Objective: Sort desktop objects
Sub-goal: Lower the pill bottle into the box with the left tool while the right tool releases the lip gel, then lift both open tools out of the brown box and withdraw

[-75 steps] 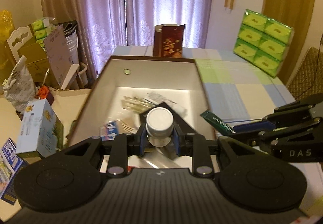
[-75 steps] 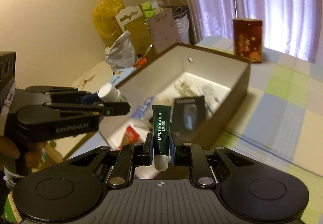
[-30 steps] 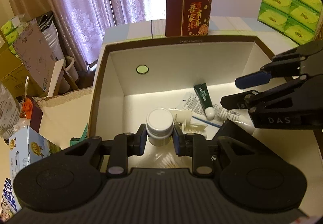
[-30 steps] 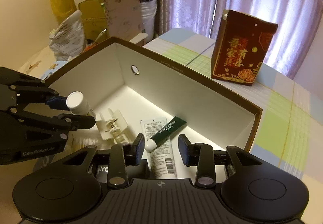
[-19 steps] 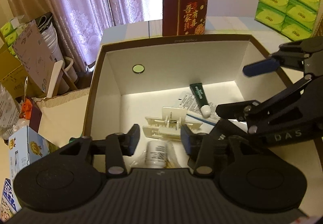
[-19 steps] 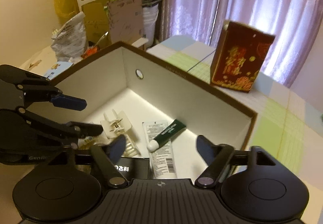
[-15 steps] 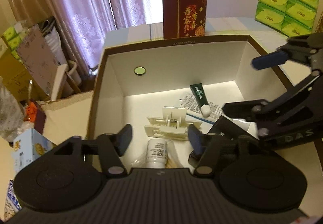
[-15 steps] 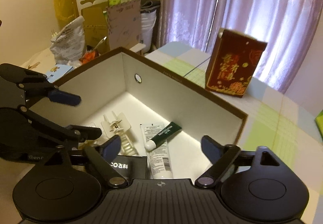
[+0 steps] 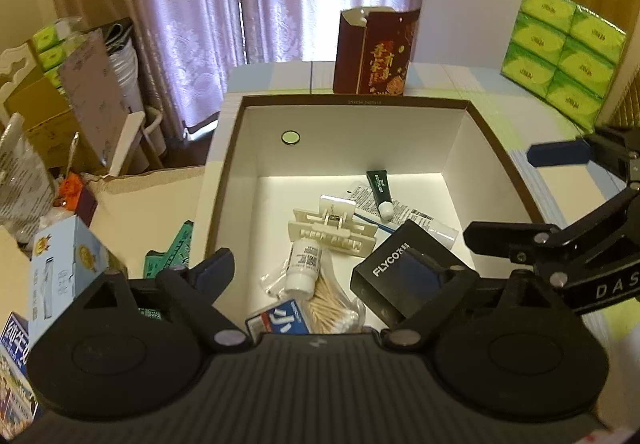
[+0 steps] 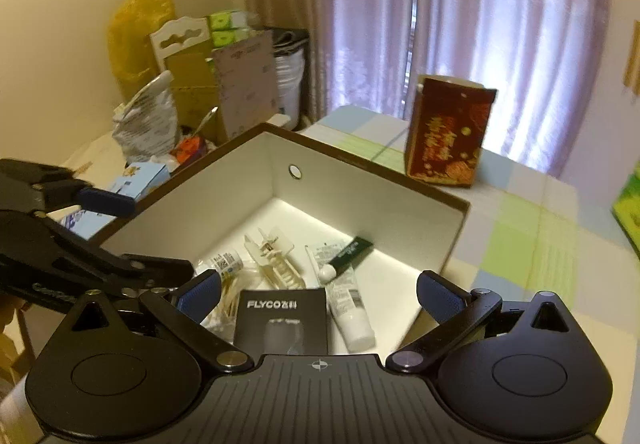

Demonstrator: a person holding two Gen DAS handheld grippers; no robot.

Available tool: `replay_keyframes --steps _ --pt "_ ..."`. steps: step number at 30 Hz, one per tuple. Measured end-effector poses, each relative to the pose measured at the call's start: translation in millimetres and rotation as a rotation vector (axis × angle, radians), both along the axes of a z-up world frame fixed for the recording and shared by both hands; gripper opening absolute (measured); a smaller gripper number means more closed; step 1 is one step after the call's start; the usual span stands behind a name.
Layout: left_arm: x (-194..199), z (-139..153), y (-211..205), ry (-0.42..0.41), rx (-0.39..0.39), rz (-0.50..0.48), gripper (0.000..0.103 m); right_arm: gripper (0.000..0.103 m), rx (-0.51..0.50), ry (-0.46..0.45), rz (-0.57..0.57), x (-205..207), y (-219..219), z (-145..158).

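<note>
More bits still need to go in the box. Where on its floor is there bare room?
The box floor is bare at its far left, under the round hole, and along the right wall past the green tube. The near middle is crowded: white bottle, cotton swabs, cream hair clip and black FLYCO box.

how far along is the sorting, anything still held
Done: the white bottle and green tube lie in the box. In hand: nothing; left gripper and right gripper are open. Left: no loose items visible on the checked tablecloth.
</note>
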State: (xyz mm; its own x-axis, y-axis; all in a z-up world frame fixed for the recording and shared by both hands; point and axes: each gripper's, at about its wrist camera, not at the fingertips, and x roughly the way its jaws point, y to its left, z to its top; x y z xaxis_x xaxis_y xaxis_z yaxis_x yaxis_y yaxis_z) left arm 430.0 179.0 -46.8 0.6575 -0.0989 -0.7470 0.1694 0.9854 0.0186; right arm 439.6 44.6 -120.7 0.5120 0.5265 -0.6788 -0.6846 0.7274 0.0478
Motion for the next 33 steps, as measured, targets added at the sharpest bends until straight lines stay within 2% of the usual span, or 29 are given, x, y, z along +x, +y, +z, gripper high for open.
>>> replay_keyframes --steps 13,24,33 --pt "-41 24 -7 -0.046 0.023 0.064 0.097 0.101 -0.038 -0.039 -0.074 -38 -14 16" --pt "-78 41 -14 -0.102 0.059 0.115 0.102 0.101 0.004 0.008 -0.093 -71 -34 25" --pt "-108 49 -23 -0.061 0.026 0.164 0.102 0.101 0.028 0.022 -0.076 -93 -54 38"
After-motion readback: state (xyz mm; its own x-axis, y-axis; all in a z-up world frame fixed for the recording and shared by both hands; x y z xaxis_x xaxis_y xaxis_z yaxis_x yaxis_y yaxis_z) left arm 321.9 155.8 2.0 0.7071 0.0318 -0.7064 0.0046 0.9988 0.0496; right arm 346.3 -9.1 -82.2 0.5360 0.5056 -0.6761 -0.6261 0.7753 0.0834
